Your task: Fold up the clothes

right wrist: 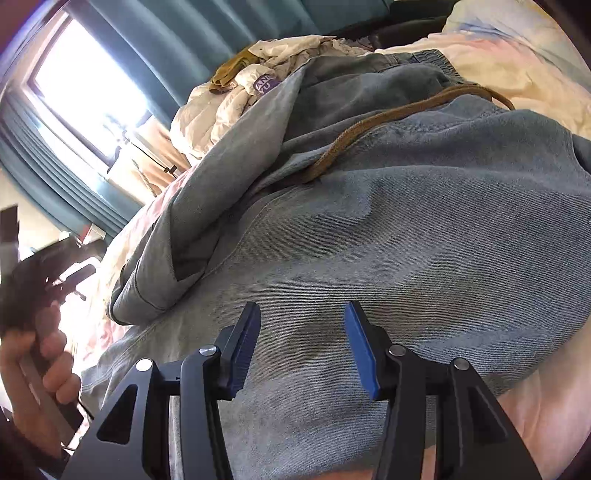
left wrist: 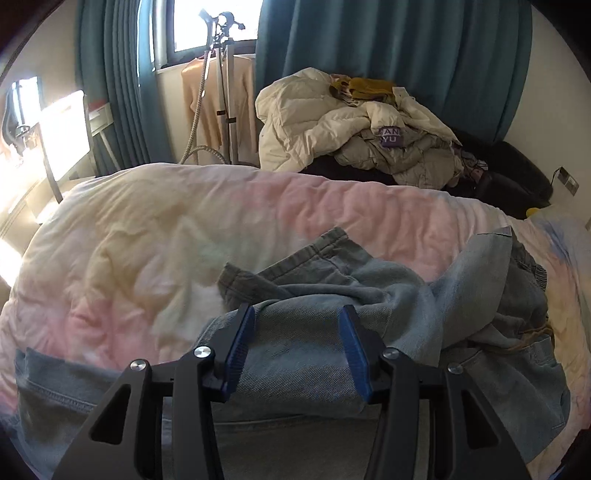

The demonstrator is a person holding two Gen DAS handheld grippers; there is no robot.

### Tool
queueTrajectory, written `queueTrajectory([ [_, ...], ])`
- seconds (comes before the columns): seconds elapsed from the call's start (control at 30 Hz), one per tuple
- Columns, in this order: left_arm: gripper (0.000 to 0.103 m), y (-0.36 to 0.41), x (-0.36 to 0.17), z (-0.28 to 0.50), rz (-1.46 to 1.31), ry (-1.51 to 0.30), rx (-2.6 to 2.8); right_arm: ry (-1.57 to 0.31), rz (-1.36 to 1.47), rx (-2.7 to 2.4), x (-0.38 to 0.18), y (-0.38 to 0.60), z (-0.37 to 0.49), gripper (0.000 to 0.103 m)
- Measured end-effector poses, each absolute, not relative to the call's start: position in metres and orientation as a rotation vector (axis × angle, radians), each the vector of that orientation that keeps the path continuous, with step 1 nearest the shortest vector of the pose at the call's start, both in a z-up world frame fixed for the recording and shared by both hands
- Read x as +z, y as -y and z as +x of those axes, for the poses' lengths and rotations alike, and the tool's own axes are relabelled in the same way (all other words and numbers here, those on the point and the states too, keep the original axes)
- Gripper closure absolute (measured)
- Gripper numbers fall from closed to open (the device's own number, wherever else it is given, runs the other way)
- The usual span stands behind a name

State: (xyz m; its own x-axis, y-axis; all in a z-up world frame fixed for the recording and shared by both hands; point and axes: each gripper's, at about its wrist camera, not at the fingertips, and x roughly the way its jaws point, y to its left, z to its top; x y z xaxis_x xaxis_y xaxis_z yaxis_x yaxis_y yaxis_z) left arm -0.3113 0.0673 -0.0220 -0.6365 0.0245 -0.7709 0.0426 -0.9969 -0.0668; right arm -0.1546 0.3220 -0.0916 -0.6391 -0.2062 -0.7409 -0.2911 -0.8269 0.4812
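Nearest the left wrist camera, the left hand-held gripper (left wrist: 297,314) is spread wide, its blue-padded fingers (left wrist: 240,349) straddling a raised fold of the faded light-blue denim jeans (left wrist: 295,354) without pinching it. The right hand-held gripper (right wrist: 301,314) is likewise released, its jaws apart just over a broad flat stretch of the same denim, with nothing between them. The jeans lie crumpled on the bed's pastel pink-and-yellow quilt (left wrist: 147,221), and a brown drawstring cord (right wrist: 369,125) trails across the elastic waist. Beyond the bed, a heap of cream puffy jackets (left wrist: 332,122) sits on a dark seat, in front of teal curtains (left wrist: 369,40) and a bright window (left wrist: 210,22).
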Motion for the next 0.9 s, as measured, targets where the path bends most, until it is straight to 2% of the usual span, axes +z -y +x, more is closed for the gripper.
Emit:
queueTrajectory([
  [0.2, 0.054, -0.132, -0.052, -0.381, 1.48, -0.054, -2.777, -0.955, -1.334, 2.652, -0.104, -0.324, -0.165, 0.055],
  [0.4, 0.054, -0.157, -0.094, -0.41, 1.592, 0.222, -2.573, -0.992, -1.34, 2.659, -0.115, -0.328, -0.171, 0.055],
  [0.43, 0.056, -0.156, -0.095, -0.408, 1.583, 0.242, -2.565, -0.99, -1.339, 2.666, -0.116, -0.328, -0.171, 0.055],
  [0.47, 0.063, -0.155, -0.095, -0.406, 1.572, 0.259, -2.554, -0.993, -1.344, 2.663, -0.119, -0.329, -0.173, 0.055],
  [0.5, 0.081, -0.151, -0.092, -0.404, 1.557, 0.262, -2.541, -0.997, -1.349, 2.66, -0.121, -0.33, -0.174, 0.055],
  [0.57, 0.103, -0.141, -0.081, -0.395, 1.535, 0.23, -2.533, -0.988, -1.345, 2.661, -0.121, -0.328, -0.175, 0.055],
  [0.77, 0.103, -0.111, -0.014, -0.335, 1.333, 0.211, -2.639, -0.925, -1.336, 2.671, -0.118, -0.322, -0.174, 0.055],
  [0.9, 0.103, -0.086, 0.022, -0.299, 1.317, 0.122, -2.714, -0.901, -1.327, 2.645, -0.112, -0.321, -0.17, 0.055],
])
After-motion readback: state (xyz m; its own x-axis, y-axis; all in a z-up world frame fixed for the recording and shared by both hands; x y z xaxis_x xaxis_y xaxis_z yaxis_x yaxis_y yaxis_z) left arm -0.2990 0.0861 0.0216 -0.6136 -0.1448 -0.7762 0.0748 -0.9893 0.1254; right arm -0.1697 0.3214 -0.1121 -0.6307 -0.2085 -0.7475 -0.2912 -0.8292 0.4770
